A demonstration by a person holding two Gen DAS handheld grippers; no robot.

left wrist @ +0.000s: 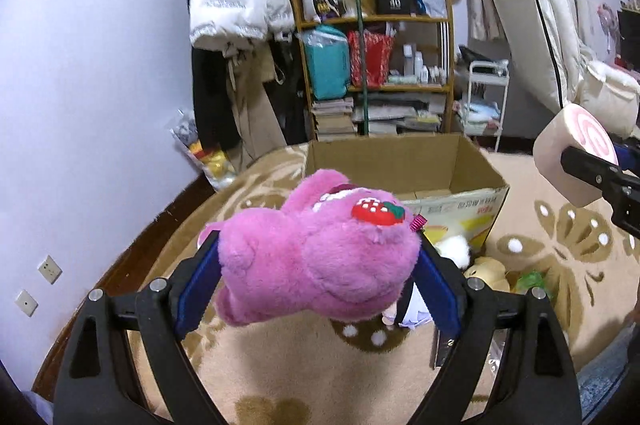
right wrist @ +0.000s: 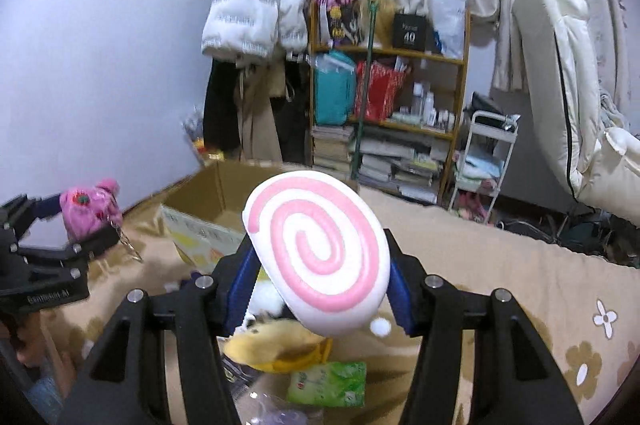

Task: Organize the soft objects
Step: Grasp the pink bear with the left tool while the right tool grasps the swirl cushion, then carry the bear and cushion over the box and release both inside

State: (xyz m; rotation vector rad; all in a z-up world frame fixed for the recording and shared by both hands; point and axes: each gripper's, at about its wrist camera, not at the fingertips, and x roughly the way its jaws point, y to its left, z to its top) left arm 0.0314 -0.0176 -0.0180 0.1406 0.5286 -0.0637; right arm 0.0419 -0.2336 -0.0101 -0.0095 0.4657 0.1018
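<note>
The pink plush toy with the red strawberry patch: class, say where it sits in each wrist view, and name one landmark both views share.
Left wrist view: pink plush toy with the red strawberry patch centre, clamped in the left gripper.
Right wrist view: far left edge.
Shared landmark: open brown cardboard box.
</note>
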